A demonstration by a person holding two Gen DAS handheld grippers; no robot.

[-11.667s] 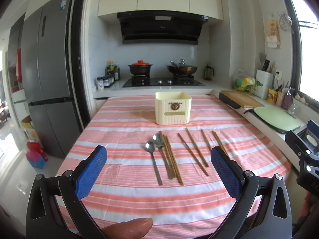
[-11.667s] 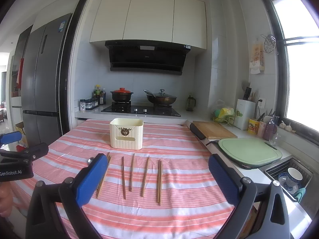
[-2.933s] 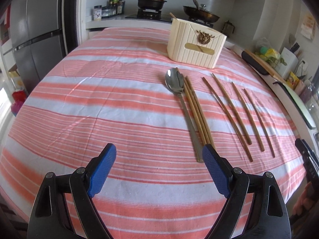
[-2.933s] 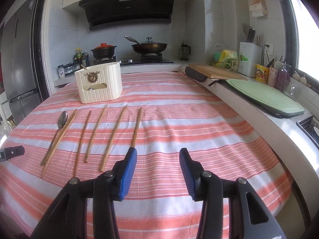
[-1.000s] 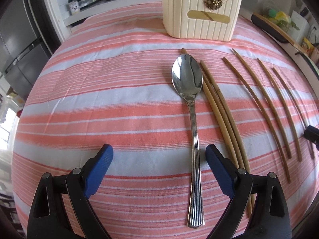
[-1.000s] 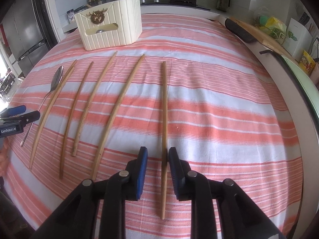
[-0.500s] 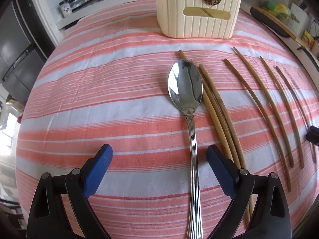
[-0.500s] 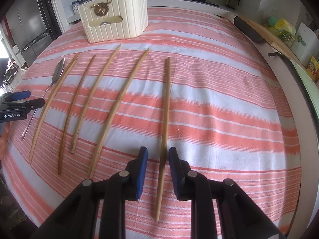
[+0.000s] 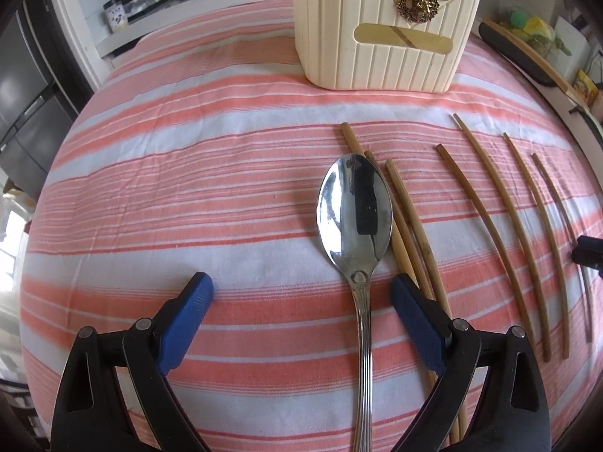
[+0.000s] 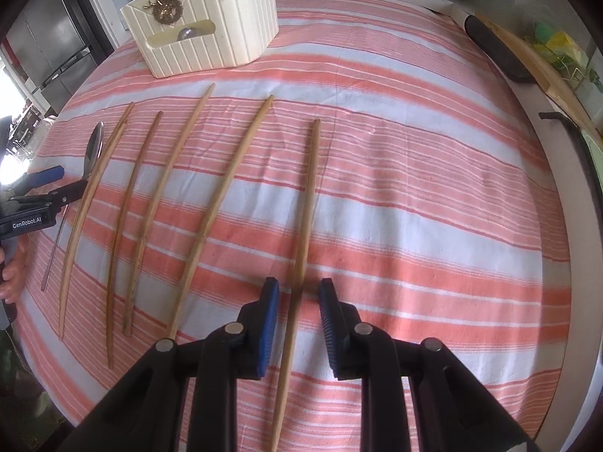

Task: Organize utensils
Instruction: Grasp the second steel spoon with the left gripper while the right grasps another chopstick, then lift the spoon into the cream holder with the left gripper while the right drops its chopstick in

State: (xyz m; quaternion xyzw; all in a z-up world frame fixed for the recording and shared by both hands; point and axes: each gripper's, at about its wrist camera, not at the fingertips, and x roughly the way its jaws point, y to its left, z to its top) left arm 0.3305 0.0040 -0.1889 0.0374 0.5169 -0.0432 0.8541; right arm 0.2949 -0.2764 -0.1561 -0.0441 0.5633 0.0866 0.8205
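A steel spoon point(image 9: 356, 222) lies on the striped tablecloth point(image 9: 188, 188), bowl toward a cream utensil holder point(image 9: 380, 34). My left gripper point(image 9: 301, 293) is open, low over the cloth, its pads on either side of the spoon's neck, not touching it. Several wooden chopsticks point(image 9: 493, 233) lie in a row to the right. In the right wrist view my right gripper point(image 10: 298, 290) is open narrowly, astride the rightmost chopstick point(image 10: 305, 218), with a small gap on each side. The holder point(image 10: 203, 19) stands far left, with another spoon inside it.
A cutting board point(image 10: 542, 64) and counter edge run along the right of the table. A fridge point(image 10: 49, 37) stands beyond the table's left edge. Jars point(image 9: 117, 15) sit on the far counter. The left gripper also shows in the right wrist view point(image 10: 45, 188).
My left gripper has moved forward and down, so its pads now flank the spoon's neck. My right gripper has moved forward along the rightmost chopstick, still astride it.
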